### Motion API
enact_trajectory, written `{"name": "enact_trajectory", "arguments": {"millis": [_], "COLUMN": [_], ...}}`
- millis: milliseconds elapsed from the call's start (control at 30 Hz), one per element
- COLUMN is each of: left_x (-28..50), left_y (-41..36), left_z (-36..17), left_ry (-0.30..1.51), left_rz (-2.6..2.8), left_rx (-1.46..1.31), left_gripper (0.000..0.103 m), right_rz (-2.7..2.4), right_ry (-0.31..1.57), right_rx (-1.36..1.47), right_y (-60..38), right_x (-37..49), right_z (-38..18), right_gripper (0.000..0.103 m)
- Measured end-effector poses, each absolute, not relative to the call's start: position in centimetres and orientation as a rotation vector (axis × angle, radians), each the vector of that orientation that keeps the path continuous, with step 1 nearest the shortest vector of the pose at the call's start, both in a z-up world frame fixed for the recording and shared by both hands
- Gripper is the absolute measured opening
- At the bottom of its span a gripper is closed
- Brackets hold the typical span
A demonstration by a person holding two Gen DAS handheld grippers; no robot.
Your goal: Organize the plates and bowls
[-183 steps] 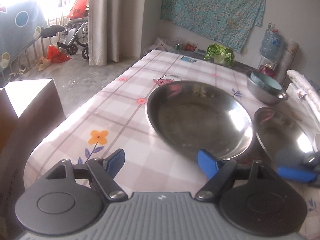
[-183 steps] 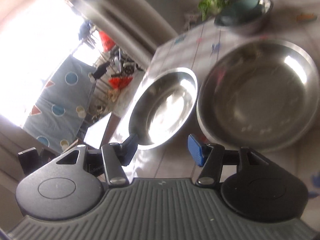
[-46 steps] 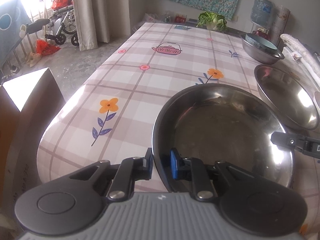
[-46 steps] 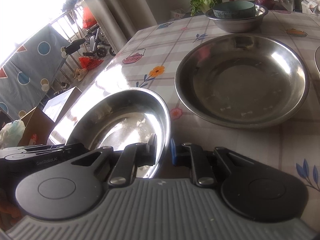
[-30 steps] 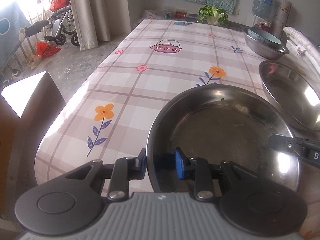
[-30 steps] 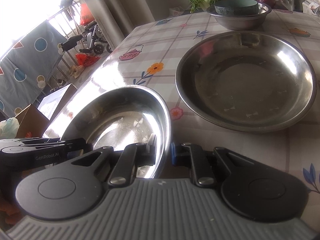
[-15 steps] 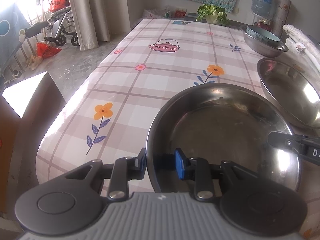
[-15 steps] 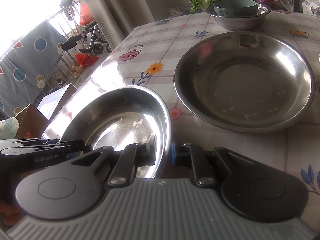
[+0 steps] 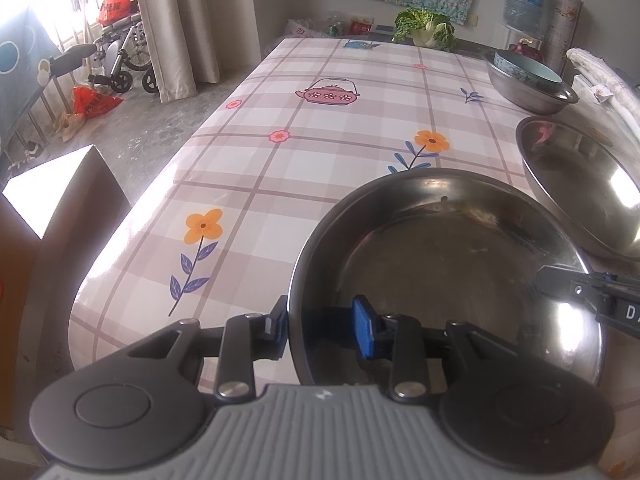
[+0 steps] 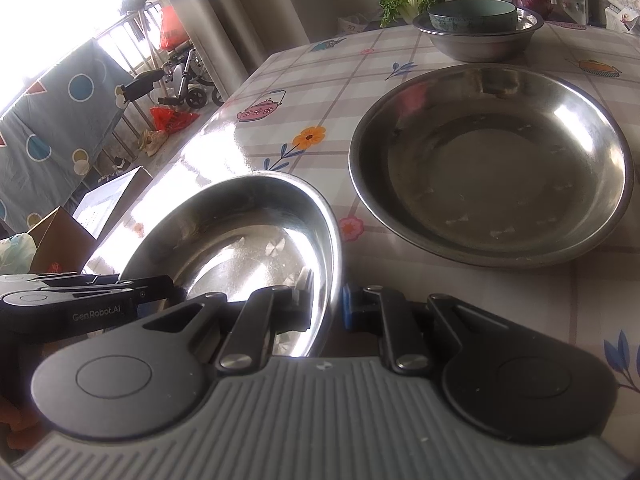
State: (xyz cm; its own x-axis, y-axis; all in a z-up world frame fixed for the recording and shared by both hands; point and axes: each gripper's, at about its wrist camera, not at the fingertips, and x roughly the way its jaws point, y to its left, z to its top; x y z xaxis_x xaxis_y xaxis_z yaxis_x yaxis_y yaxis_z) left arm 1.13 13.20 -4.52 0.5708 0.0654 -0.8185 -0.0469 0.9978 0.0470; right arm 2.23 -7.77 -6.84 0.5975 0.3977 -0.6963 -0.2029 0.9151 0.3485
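Near steel plate: right gripper clamped on its rim, left gripper straddling rim, jaws slack; next, likely carry right into larger plate.

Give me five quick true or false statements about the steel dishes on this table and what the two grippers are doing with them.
1. Both grippers hold the same steel dish. True: the left gripper and the right gripper each straddle its rim.
2. The left gripper is clamped tight. False: a gap shows between its inner pad and the rim.
3. A teal bowl sits inside a steel bowl. True.
4. The large steel plate holds a cabbage. False: it is empty; the cabbage lies beyond the table's far end.
5. The tablecloth is plain white. False: checked, with flowers and teapots.
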Motion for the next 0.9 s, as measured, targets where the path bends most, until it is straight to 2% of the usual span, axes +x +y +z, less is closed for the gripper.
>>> {"name": "enact_trajectory", "arguments": {"millis": [900], "left_x": [0.85], "left_y": [12.84], "left_z": [-4.33], "left_ry": [0.957], "left_rz": [0.06], "left_rx": [0.03], "left_gripper": [0.036], "right_rz": [0.347], "right_ry": [0.85], "right_rx": [0.213], "right_y": [-7.46], "right_x": [1.61], "right_z": [-6.64], "right_gripper": [0.014]}}
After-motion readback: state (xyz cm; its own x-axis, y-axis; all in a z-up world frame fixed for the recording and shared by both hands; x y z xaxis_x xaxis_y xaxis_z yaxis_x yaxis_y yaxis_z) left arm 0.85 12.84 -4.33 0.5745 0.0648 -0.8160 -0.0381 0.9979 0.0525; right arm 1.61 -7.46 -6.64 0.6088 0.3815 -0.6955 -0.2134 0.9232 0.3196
